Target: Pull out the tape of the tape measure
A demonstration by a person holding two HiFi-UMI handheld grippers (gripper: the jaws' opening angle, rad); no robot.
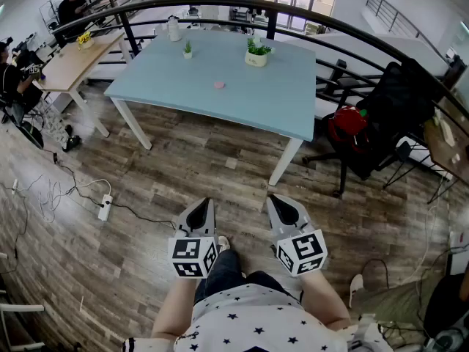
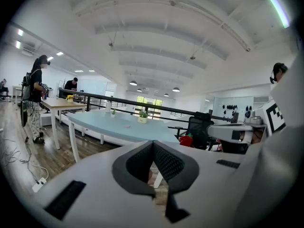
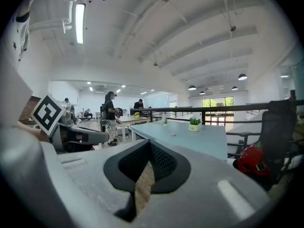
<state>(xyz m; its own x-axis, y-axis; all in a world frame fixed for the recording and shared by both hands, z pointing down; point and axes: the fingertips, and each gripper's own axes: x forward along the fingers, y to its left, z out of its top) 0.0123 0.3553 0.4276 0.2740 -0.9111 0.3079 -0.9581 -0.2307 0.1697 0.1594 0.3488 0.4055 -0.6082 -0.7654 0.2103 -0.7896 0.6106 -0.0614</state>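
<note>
A small pink object (image 1: 219, 85) lies near the middle of the light blue table (image 1: 282, 97); it is too small to tell whether it is the tape measure. It also shows in the left gripper view (image 2: 127, 126) and the right gripper view (image 3: 173, 134). My left gripper (image 1: 207, 201) and right gripper (image 1: 272, 198) hang side by side close to my body, over the wooden floor and well short of the table. Both are shut, with nothing between the jaws, as the left gripper (image 2: 153, 142) and the right gripper (image 3: 150, 144) show in their own views.
A potted plant (image 1: 256, 53), a smaller plant (image 1: 187, 50) and a white jug (image 1: 174, 28) stand on the table's far side. A black chair with a red item (image 1: 350, 123) is at the table's right. A power strip with cables (image 1: 105, 207) lies on the floor at the left. A curved black railing (image 1: 330, 24) runs behind.
</note>
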